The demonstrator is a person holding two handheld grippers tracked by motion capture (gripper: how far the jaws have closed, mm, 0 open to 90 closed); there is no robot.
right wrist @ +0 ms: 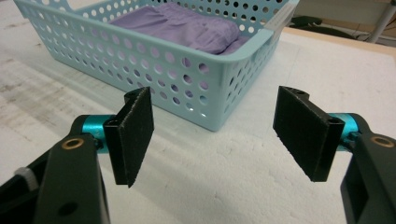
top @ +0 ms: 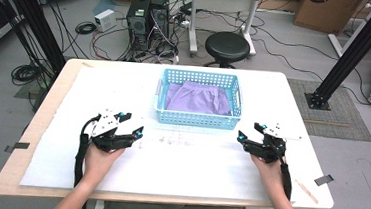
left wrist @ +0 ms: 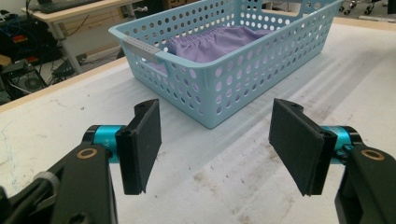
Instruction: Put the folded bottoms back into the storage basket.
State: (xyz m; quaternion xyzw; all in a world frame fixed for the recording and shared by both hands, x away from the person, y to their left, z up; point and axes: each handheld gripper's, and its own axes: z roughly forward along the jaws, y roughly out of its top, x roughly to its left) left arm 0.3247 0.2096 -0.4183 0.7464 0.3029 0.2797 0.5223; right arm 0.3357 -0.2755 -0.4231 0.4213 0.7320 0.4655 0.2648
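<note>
Beyond the left gripper (left wrist: pixel 215 140), the basket (left wrist: pixel 243 88) runs off the top edge, its far wall cut away. Its perforated wall screens the lower part of the purple cloth (left wrist: pixel 219 42) (folds underneath cannot be made out). Ahead of the right gripper (right wrist: pixel 212 135), the basket (right wrist: pixel 140 70) loses 1 far corner at the top-left edge.

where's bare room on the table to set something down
Free: the white sheet between the left gripper and right gripper, in front of the blue basket; also the table left and right of it. Crowded: inside the basket, holding purple cloth.
</note>
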